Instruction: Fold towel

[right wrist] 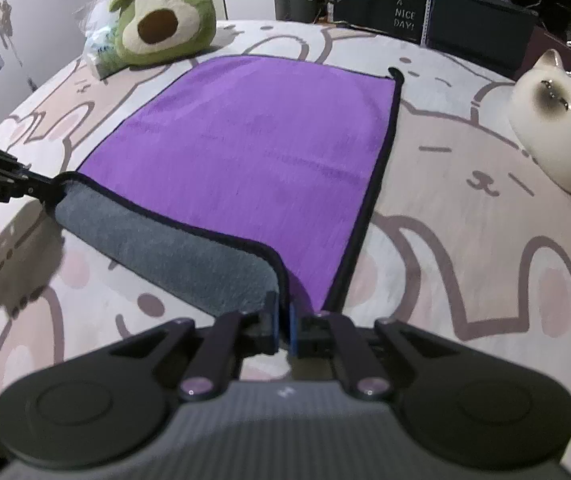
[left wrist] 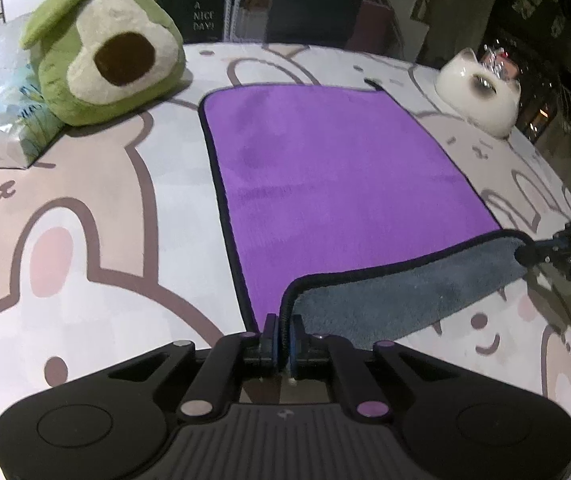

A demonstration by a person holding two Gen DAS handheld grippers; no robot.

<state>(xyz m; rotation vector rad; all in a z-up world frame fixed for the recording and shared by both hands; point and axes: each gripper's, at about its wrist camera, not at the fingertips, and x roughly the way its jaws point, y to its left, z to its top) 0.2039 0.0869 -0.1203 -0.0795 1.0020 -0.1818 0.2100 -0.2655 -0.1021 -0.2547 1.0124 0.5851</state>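
towel (left wrist: 337, 168) lies flat mid-frame on the bed cover (left wrist: 97, 184), purple side up. left gripper (left wrist: 284, 332) and right gripper (right wrist: 284, 320) each pinch a near corner, grey underside curling up. fold barely begun; the carry-over remains.

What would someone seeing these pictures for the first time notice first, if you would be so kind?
The bright purple plush towel with black edging lies at the centre of the bunny-print table cover, its near edge lifted to show a grey underside. The left gripper and right gripper each pinch a near corner. A green avocado plush toy sits far left, a white ceramic cat far right.
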